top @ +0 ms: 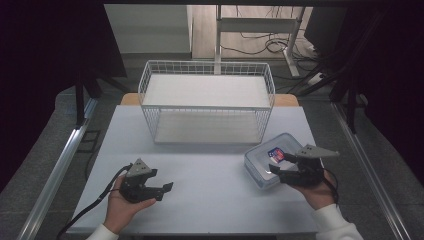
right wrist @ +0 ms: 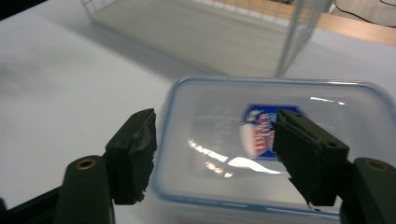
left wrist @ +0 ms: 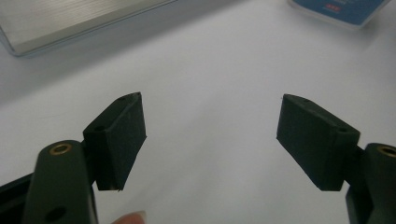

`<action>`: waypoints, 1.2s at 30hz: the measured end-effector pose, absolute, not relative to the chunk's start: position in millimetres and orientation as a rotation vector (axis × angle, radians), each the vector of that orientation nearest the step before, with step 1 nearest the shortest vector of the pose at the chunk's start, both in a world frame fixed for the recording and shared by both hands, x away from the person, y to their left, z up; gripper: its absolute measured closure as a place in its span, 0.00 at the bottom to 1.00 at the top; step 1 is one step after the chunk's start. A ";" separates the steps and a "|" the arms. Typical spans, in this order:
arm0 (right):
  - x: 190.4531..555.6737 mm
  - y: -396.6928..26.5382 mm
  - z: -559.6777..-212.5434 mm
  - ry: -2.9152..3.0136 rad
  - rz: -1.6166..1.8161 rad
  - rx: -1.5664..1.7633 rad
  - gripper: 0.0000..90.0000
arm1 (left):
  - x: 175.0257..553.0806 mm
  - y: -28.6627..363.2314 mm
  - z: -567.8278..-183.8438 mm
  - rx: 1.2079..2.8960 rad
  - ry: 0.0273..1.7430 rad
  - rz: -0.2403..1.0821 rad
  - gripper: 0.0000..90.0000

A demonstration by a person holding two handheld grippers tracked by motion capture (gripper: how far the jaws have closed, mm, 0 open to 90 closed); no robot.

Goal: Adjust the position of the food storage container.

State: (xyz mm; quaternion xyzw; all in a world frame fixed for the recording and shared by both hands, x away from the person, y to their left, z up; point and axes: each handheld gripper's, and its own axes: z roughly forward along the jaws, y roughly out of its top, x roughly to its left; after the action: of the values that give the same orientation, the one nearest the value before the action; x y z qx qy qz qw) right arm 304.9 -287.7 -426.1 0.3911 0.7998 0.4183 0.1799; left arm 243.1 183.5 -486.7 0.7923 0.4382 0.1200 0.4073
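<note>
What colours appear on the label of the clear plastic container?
The label on the container is mainly blue with red and white, clearest in the right gripper view.

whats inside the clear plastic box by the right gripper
The plastic box looks empty under its clear lid, which carries a blue and red label. The right gripper hovers over one corner and hides that part; glare blurs some too.

Clear box (top: 267, 162) with blue-red label (top: 276, 154), white wire basket (top: 207, 100), black claws

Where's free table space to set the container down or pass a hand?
Bare: the strip between wire basket and the near edge, from left gripper to plastic container; also left of the basket. Crowded: right side, where right gripper is over the container.
</note>
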 end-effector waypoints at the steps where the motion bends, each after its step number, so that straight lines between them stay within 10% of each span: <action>1: 309.4 -291.4 -423.7 2.250 1.189 1.125 0.37 | 243.1 183.6 -486.7 1.999 1.104 0.306 0.26; 24: 409.7 -347.6 -416.0 2.273 0.888 1.334 0.97 | 242.4 185.5 -489.7 2.010 1.114 0.305 0.26; 36: 433.5 -355.6 -434.9 2.314 0.734 1.389 0.99 | 242.6 185.6 -490.8 2.027 1.112 0.305 0.26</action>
State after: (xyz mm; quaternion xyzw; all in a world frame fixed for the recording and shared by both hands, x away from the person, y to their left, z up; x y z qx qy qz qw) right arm 433.5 -355.6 -434.9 0.4893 0.8152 0.2584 0.1714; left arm 242.6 185.6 -490.8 0.7989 0.4384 0.1203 0.3938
